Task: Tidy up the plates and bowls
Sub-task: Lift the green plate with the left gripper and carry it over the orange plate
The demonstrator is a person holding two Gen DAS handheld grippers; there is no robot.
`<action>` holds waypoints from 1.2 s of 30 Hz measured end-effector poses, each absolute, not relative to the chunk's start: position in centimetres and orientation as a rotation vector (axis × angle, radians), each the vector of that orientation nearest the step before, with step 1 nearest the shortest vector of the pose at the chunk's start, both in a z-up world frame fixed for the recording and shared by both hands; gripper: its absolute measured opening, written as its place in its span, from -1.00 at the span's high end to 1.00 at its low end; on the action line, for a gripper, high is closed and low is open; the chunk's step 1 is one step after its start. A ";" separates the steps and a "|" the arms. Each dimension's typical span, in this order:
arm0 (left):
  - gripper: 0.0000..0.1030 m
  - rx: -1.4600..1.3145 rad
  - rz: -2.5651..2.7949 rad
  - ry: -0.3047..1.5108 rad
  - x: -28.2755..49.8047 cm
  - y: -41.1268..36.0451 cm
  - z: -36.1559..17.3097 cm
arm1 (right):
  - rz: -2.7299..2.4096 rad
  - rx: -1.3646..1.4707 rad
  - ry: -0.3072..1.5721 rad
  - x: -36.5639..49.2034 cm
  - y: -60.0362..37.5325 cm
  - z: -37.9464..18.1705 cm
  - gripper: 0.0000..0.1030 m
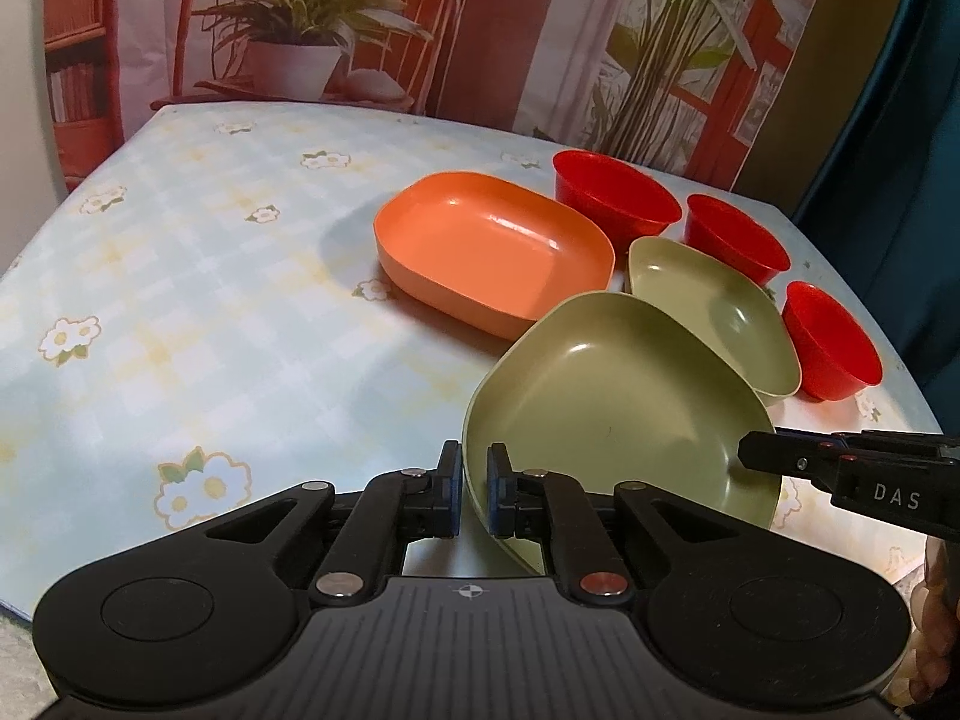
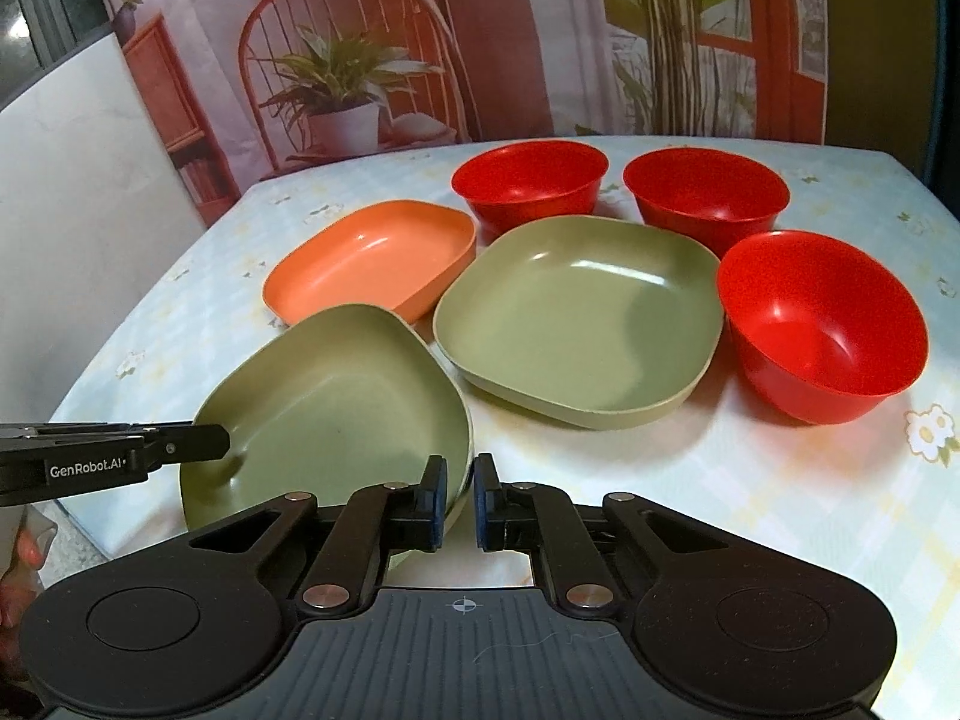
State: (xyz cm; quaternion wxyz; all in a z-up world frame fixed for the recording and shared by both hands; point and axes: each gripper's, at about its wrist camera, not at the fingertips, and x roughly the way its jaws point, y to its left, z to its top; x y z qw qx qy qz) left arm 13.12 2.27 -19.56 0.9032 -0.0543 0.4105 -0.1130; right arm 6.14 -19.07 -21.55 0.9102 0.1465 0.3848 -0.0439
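Observation:
A green plate [image 1: 618, 408] is tilted up off the table, held at both rims. My left gripper [image 1: 474, 495] is shut on its near rim. My right gripper [image 2: 459, 504] is shut on the opposite rim of the same plate [image 2: 336, 414]; it also shows in the left wrist view [image 1: 780, 459]. A second green plate [image 2: 582, 312] lies flat behind. An orange plate [image 2: 372, 258] lies to its left. Three red bowls [image 2: 531, 180] [image 2: 705, 195] [image 2: 822, 324] stand upright at the back and right.
The table [image 1: 180, 276] has a pale blue floral cloth. A printed backdrop [image 2: 360, 60] with a chair and plants hangs behind it. A white panel [image 2: 72, 210] stands beyond the table's left edge. The table's right edge [image 1: 918, 384] runs close to the bowls.

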 end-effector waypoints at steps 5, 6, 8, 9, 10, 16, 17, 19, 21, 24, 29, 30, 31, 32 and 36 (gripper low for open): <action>0.82 -0.121 -0.230 0.829 12.7 2.6 -19.2 | -0.087 0.290 0.777 6.1 -18.7 -20.9 0.84; 0.82 -0.121 -0.228 0.824 12.7 2.7 -19.1 | -0.085 0.287 0.774 6.1 -18.6 -20.7 0.84; 0.82 -0.117 -0.227 0.817 12.8 2.8 -18.8 | -0.082 0.282 0.767 6.3 -18.6 -20.4 0.84; 0.82 -0.116 -0.228 0.812 13.0 2.9 -18.6 | -0.080 0.280 0.764 6.4 -18.6 -20.2 0.84; 0.82 -0.115 -0.227 0.806 13.1 3.0 -18.4 | -0.078 0.280 0.760 6.7 -18.6 -20.0 0.84; 0.82 -0.128 -0.220 0.782 14.4 3.5 -17.2 | -0.069 0.265 0.734 8.8 -19.0 -18.6 0.84; 0.82 -0.127 -0.218 0.779 14.7 3.5 -17.1 | -0.068 0.268 0.729 9.4 -19.2 -18.3 0.84; 0.82 -0.131 -0.207 0.775 15.6 3.6 -16.7 | -0.065 0.278 0.720 10.7 -19.5 -17.9 0.84; 0.82 -0.143 -0.200 0.772 16.6 3.8 -16.2 | -0.058 0.279 0.710 12.1 -19.9 -17.3 0.84; 0.82 -0.150 -0.194 0.762 18.3 3.8 -15.6 | -0.054 0.259 0.701 14.3 -20.4 -16.6 0.84; 0.81 -0.151 -0.184 0.762 21.1 3.7 -14.9 | -0.057 0.266 0.695 17.9 -21.8 -16.2 0.84; 0.81 -0.151 -0.182 0.764 21.6 3.7 -14.9 | -0.058 0.269 0.696 18.6 -22.1 -16.2 0.84; 0.81 -0.151 -0.180 0.767 22.1 3.7 -14.9 | -0.060 0.272 0.698 19.3 -22.3 -16.3 0.84; 0.81 -0.150 -0.178 0.772 22.5 3.7 -15.0 | -0.061 0.273 0.702 20.0 -22.6 -16.4 0.84; 0.81 -0.147 -0.167 0.798 23.9 3.8 -15.5 | -0.061 0.267 0.723 21.9 -23.0 -17.0 0.84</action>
